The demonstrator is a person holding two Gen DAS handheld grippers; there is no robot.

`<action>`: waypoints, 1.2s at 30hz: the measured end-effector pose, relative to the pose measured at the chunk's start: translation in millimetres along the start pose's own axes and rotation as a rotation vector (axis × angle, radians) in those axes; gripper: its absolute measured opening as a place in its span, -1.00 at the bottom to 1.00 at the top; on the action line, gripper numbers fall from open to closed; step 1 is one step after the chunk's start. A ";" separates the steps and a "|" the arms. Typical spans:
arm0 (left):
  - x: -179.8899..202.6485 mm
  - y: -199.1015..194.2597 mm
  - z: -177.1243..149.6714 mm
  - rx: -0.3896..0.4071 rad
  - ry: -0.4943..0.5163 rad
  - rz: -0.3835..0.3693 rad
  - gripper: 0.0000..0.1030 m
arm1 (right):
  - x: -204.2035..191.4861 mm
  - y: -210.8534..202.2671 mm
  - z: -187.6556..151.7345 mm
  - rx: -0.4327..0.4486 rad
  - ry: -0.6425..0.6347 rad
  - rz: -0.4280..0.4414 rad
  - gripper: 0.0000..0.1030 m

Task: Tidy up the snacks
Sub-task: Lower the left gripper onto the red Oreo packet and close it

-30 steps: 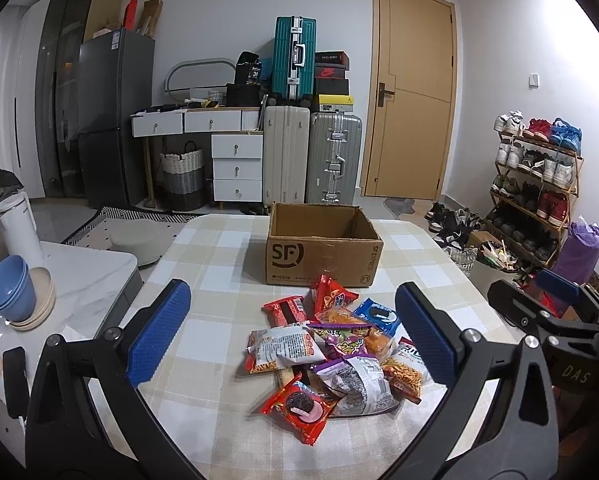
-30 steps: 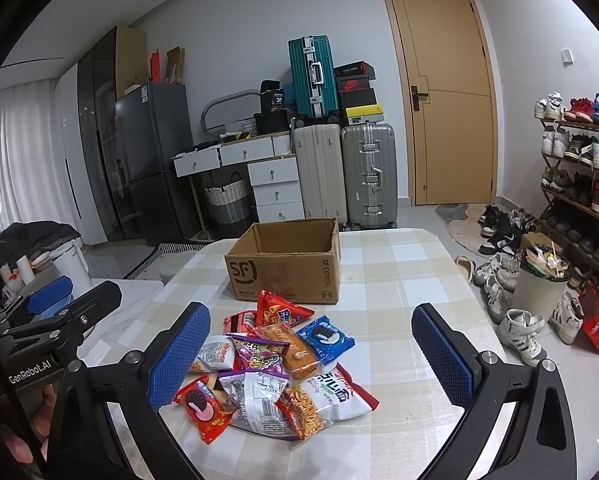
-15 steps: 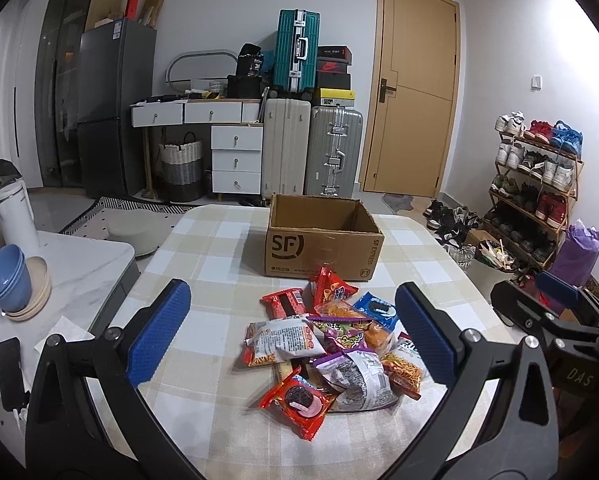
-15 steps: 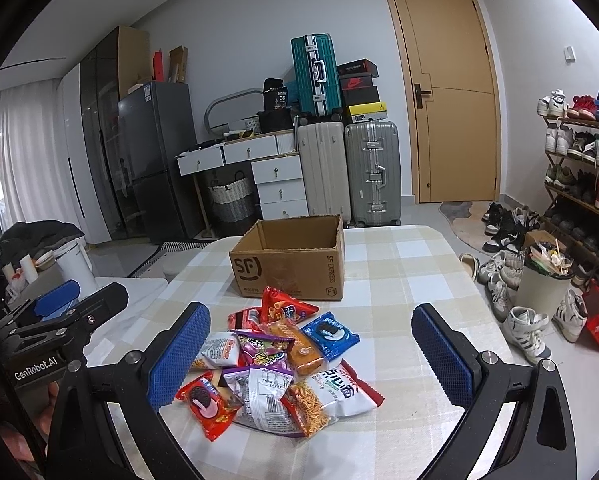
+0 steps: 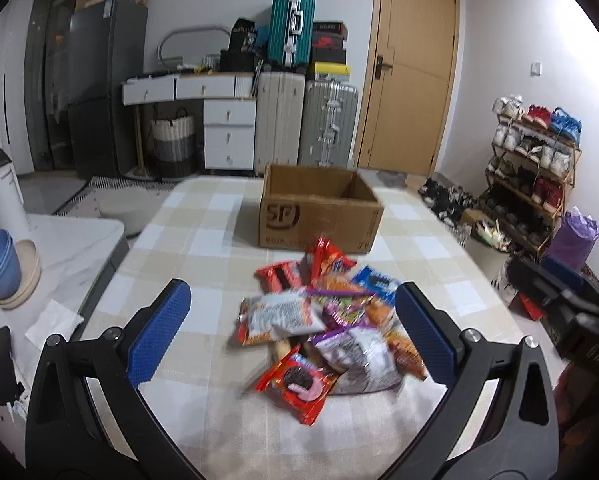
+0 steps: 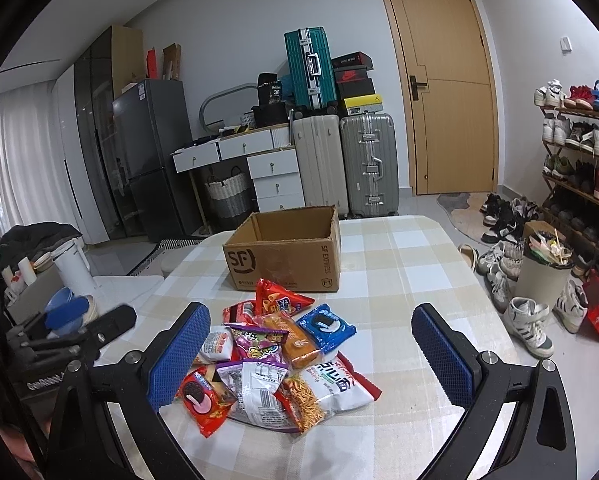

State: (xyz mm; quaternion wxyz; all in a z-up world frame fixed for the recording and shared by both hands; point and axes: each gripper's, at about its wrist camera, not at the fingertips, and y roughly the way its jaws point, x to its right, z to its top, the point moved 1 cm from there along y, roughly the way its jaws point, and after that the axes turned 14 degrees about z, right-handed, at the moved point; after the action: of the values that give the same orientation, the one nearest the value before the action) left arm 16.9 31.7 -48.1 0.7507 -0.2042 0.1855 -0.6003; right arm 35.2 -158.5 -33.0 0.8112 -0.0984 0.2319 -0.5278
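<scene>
Nearest the cameras, both hand-held grippers hover over the near edge of the table with nothing between their fingers: the left gripper (image 5: 291,332) has its blue-padded jaws spread wide, and the right gripper (image 6: 311,354) is just as wide, framing the heap from the other side. Between and just beyond those pads lies the pile of snack packets (image 6: 275,364), loose and overlapping on the beige-and-white checked tablecloth (image 6: 411,280). At the near edge of the pile sits a red cookie packet with a dark round biscuit printed on it (image 5: 297,384), partly under a crinkled silver-and-white bag (image 5: 359,354); the right view also shows a large white bag of orange sticks (image 6: 323,390), a blue cookie packet (image 6: 326,326) and a purple candy bag (image 6: 257,340) further in. Beyond the pile, close to its far edge, stands the open brown cardboard box printed "SF" (image 6: 285,258), its flaps out of the way and the visible part of its interior bare — nothing appears to be packed yet. So the work looks to be at its very start, the approach to a first pick. The next move calls for one gripper to drop onto a single packet at the pile's edge — the red cookie packet seems easiest — pinch a crimped end, lift it without dragging neighbours, and carry it forward over the box rim.
</scene>
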 end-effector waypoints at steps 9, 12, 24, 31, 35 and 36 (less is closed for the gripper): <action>-11.9 78.7 -49.5 -0.254 0.020 -0.072 0.98 | 14.3 17.9 -13.7 -0.045 0.035 0.007 0.99; -10.5 107.4 -66.8 -0.336 -0.007 -0.088 0.98 | 19.9 25.9 -18.6 -0.064 0.046 0.009 0.99; 9.4 156.8 -94.1 -0.502 -0.039 -0.159 0.22 | 44.2 55.2 -35.7 -0.132 0.095 0.016 0.99; 13.6 153.4 -90.1 -0.479 -0.003 -0.227 -0.36 | 51.7 65.2 -46.3 -0.163 0.113 0.028 0.99; 7.5 149.0 -91.5 -0.477 -0.012 -0.263 -0.48 | 54.0 61.3 -48.2 -0.166 0.124 0.023 0.99; 6.1 145.5 -92.7 -0.477 -0.016 -0.271 -0.49 | 54.6 61.2 -48.4 -0.166 0.123 0.020 0.99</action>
State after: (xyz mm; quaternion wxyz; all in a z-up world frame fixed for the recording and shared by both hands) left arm 89.8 46.5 -203.9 0.5958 -0.4030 0.2867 -0.6328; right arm 79.9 -177.7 -115.0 0.7897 -0.1302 0.3253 -0.5036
